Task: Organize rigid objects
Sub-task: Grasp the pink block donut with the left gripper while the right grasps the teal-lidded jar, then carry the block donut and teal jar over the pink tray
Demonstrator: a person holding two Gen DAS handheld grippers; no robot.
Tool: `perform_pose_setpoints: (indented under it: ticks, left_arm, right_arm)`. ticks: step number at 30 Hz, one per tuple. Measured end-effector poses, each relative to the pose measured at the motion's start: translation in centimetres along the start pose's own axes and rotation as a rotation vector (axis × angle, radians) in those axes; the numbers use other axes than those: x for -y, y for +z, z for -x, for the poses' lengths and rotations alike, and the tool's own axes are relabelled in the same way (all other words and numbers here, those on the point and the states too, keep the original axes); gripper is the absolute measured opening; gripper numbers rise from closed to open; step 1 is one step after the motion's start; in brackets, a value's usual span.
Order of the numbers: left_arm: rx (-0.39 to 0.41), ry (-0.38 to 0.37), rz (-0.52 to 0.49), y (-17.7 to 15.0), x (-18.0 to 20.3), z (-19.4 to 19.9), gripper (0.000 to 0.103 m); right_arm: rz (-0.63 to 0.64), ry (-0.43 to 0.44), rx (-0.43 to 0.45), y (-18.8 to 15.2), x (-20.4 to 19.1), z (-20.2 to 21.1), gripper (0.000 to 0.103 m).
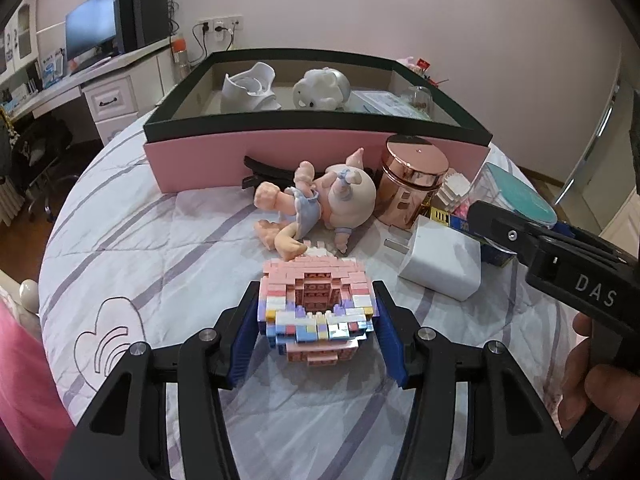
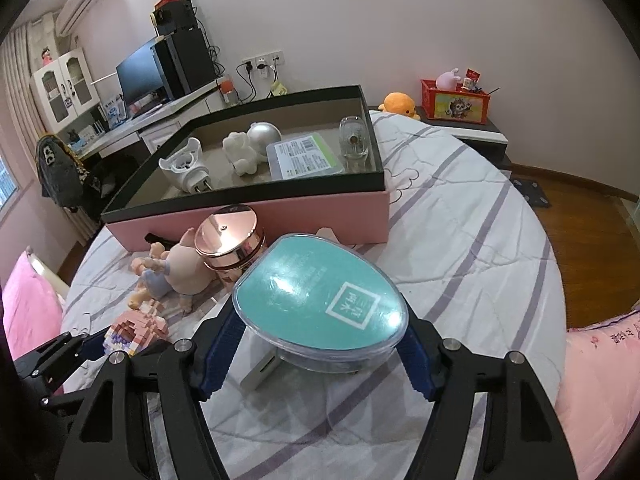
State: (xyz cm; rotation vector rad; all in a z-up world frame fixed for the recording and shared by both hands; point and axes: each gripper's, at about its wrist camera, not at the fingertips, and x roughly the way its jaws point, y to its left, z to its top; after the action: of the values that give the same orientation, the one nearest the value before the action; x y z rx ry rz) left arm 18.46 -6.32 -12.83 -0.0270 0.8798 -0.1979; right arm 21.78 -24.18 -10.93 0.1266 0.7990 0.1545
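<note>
Pink box (image 1: 316,151), black-rimmed and open-topped, sits on the striped bedspread (image 1: 140,216) and already holds a white plug-in device (image 1: 250,88), a white figurine (image 1: 320,89), a flat green-labelled case (image 2: 305,155) and a clear glass piece (image 2: 353,138). Just in front of the box lie a pig doll (image 1: 320,200), a rose-gold canister (image 1: 414,178) and a white charger (image 1: 442,262).

Right gripper (image 2: 320,344) has its fingers spread wide, both blue pads against the sides of a clear oval case with a teal lid (image 2: 320,292), in front of the canister.

Left gripper (image 1: 316,328) closes on a pastel brick model (image 1: 316,308), pink, white and lilac, in front of the doll.
</note>
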Motion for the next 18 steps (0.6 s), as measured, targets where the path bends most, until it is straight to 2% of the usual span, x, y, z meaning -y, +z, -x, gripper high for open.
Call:
perform_pose_setpoints:
  ticks: [11, 18]
  left_arm:
    - [0.037, -0.009, 0.011, 0.3, -0.6, 1.7, 0.054]
    - [0.081, -0.012, 0.01, 1.0, -1.1, 4.3, 0.054]
  right_arm:
    - [0.007, 0.016, 0.015, 0.0, -0.5, 1.6, 0.072]
    - [0.01, 0.035, 0.028, 0.4, -0.9, 2.9, 0.072]
